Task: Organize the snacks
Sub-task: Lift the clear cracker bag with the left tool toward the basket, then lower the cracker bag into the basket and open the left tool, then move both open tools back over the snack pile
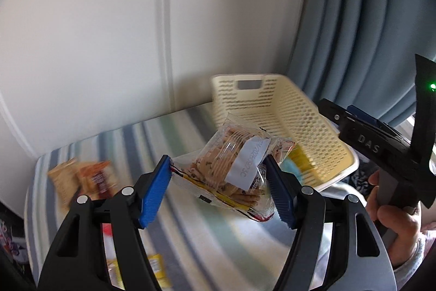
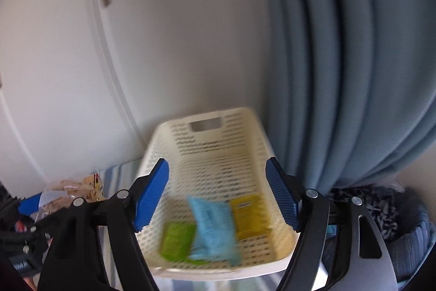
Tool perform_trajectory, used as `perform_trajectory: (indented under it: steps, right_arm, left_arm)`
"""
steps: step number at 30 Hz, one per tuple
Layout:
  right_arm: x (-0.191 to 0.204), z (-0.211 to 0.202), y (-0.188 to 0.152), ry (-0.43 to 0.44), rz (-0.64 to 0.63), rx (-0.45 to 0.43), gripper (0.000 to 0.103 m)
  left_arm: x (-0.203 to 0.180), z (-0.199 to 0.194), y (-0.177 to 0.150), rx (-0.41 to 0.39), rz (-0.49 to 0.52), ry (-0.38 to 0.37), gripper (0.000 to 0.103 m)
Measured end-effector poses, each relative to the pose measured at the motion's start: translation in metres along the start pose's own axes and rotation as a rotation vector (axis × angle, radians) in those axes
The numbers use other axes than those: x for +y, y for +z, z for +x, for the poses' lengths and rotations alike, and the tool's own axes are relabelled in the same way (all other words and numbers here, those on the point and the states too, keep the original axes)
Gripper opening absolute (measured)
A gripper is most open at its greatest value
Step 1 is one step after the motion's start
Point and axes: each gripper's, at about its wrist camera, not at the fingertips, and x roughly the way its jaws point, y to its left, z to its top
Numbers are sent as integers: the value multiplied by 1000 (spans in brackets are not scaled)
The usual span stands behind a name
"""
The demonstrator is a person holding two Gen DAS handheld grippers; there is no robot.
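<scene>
Above striped cloth (image 1: pixel 190 236), left gripper (image 1: pixel 218 182) jaws clamp cookie pack (image 1: pixel 231 168); right gripper (image 2: pixel 218 195) jaws gape over basket (image 2: pixel 283 250).

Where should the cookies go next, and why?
Probably to the right, over the cream basket, then let go. The left gripper holds the cookie pack in the air beside the basket, where green, blue and yellow packets already lie. The right gripper is open and empty.
</scene>
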Motion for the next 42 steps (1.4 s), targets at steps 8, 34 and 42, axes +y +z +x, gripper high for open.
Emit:
perform_trajectory:
  steps: [8,34,42]
  right_arm:
    - [-24,6,9,-30,65,11,73]
    - [-20,-1,16,20,65,-14,73]
    - [0,-5,14,73,14,-22,78]
  left_arm:
    - [-49,31,15,8,70,-71,70]
    - [-45,43,2,28,55,-13,91]
    - [-23,14,-9,-1,42,102,101]
